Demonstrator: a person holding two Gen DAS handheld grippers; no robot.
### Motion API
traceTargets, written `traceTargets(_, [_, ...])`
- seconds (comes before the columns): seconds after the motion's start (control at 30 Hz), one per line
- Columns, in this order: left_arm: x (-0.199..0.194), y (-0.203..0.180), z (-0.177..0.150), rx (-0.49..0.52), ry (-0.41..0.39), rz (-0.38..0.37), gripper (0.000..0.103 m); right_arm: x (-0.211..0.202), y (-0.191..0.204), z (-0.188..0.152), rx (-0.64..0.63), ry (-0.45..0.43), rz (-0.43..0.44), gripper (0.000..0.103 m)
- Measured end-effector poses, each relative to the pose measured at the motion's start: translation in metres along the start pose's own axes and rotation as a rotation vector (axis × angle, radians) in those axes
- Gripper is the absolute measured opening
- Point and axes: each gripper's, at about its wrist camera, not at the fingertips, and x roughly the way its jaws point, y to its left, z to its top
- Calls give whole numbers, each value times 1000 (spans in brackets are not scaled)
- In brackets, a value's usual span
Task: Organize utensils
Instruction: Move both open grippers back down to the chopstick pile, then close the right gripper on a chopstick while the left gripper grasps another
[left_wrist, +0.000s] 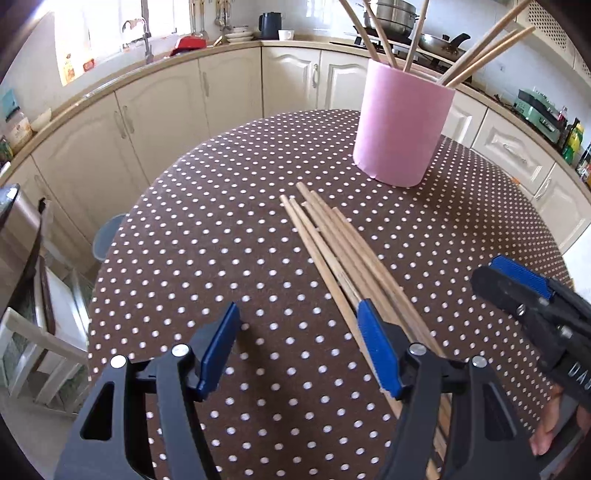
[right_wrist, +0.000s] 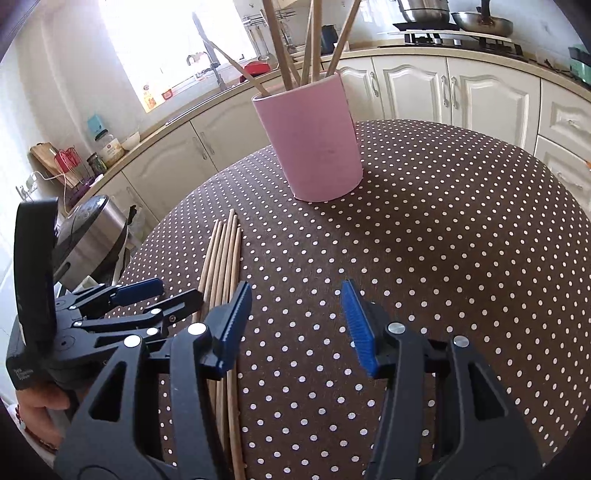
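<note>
A pink holder (left_wrist: 400, 129) and tan wooden chopsticks (left_wrist: 343, 251) sit on a brown, white-dotted tablecloth (left_wrist: 221, 240).

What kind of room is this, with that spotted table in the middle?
Most likely a home kitchen. Cream cabinets run under a counter with a sink tap, and pots sit on a stove. On the dotted table stands a pink holder of chopsticks.

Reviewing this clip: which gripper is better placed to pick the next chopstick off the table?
Probably the left gripper: open, with its right finger over the loose chopsticks. The right gripper, also open, straddles bare tablecloth, the bundle lying outside its left finger.
</note>
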Motion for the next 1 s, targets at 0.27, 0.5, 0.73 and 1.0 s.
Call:
traceTargets(0.27, [2,-4,0,33,14,27,67,-1,-10,1,29,7,15,51])
traceTargets(0.5, [11,14,16,-5,18,66,67,12,12,4,-64,66,10,51])
traceTargets(0.73, [14,31,26,4,21,44,67,37,41,17,-168,114,-22,51])
traceTargets(1.0, [14,40,27,20,10,34,59,59,56,27,-222,160,-90,51])
